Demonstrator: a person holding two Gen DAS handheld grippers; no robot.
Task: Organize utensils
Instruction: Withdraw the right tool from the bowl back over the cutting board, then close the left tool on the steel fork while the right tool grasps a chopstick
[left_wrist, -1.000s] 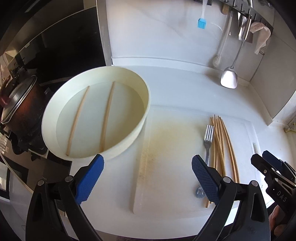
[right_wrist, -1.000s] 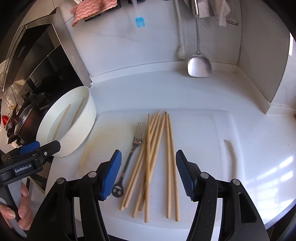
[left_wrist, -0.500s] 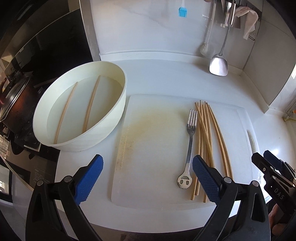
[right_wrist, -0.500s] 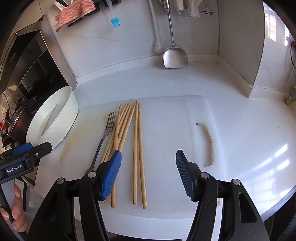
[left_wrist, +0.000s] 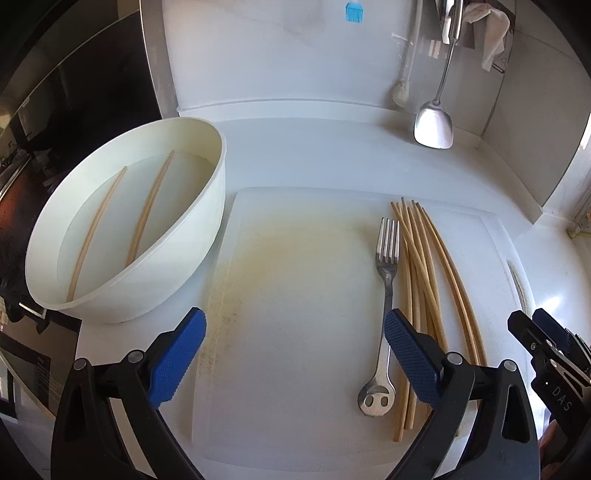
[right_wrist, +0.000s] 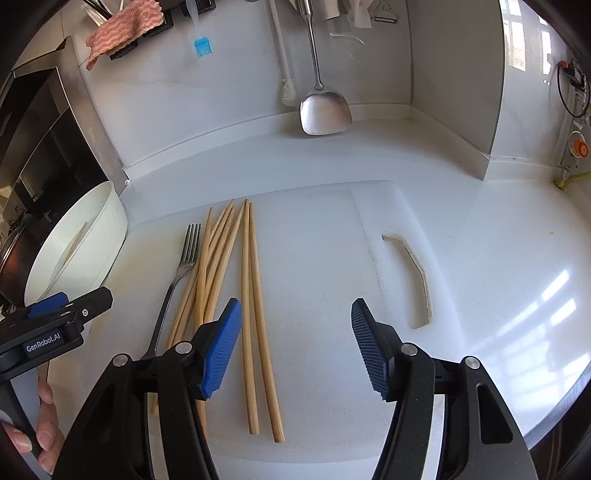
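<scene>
Several wooden chopsticks (left_wrist: 424, 266) lie side by side on a white cutting board (left_wrist: 295, 295), with a metal fork (left_wrist: 386, 273) to their left. Two more chopsticks (left_wrist: 144, 218) lie in a white round basin (left_wrist: 207, 229) left of the board. My left gripper (left_wrist: 293, 354) is open and empty above the board's near middle. My right gripper (right_wrist: 295, 350) is open and empty above the board, just right of a separate chopstick pair (right_wrist: 255, 314); the fork (right_wrist: 177, 280) and other chopsticks (right_wrist: 210, 266) lie further left.
A metal spatula (right_wrist: 323, 107) and a white brush (right_wrist: 286, 92) hang against the back wall. A dark stove with a pot (left_wrist: 14, 206) sits left of the basin. The board has a handle slot (right_wrist: 413, 273) at its right. The counter edge runs close below.
Both grippers have shifted right: the left one from over the basin to the board's middle, the right one from over the chopsticks to the board's bare right part. Nothing was picked up.
</scene>
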